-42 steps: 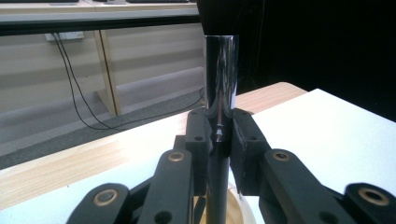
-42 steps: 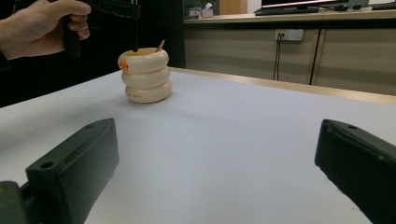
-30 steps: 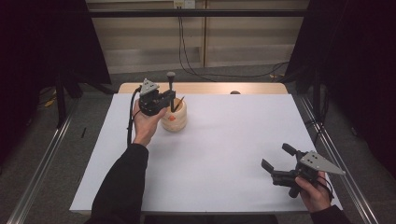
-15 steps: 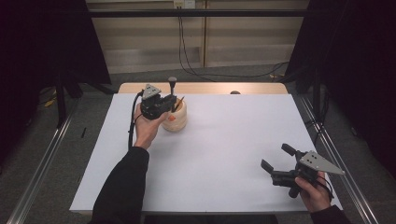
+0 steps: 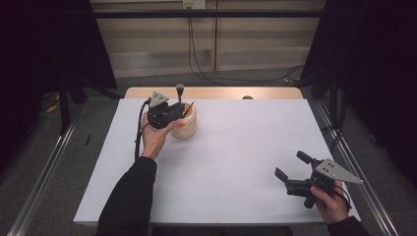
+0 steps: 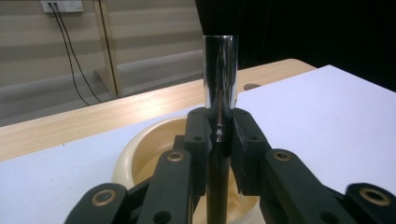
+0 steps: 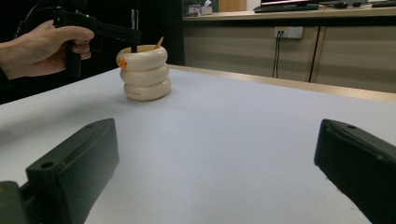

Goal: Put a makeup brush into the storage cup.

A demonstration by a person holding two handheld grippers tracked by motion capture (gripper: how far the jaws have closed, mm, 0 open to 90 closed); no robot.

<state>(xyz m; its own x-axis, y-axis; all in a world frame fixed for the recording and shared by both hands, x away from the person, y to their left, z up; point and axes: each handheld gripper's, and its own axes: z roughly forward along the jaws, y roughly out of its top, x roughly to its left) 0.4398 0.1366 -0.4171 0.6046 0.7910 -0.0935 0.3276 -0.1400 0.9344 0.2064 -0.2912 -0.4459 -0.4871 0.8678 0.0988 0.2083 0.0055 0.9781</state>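
Left tool [image 5: 178,112] clenched on a brush handle [image 6: 220,79], dark below and shiny metal above, held upright over the mouth of a cream ribbed pot [image 5: 186,125]. Lower end of the handle down inside the pot. Pot standing on the white counter [image 5: 236,147] near its far left corner, with a thin wooden stick [image 7: 159,42] leaning out of it. Right tool [image 5: 294,169] released, jaws spread wide, nothing between them, resting low at the counter's near right, well apart from the pot.
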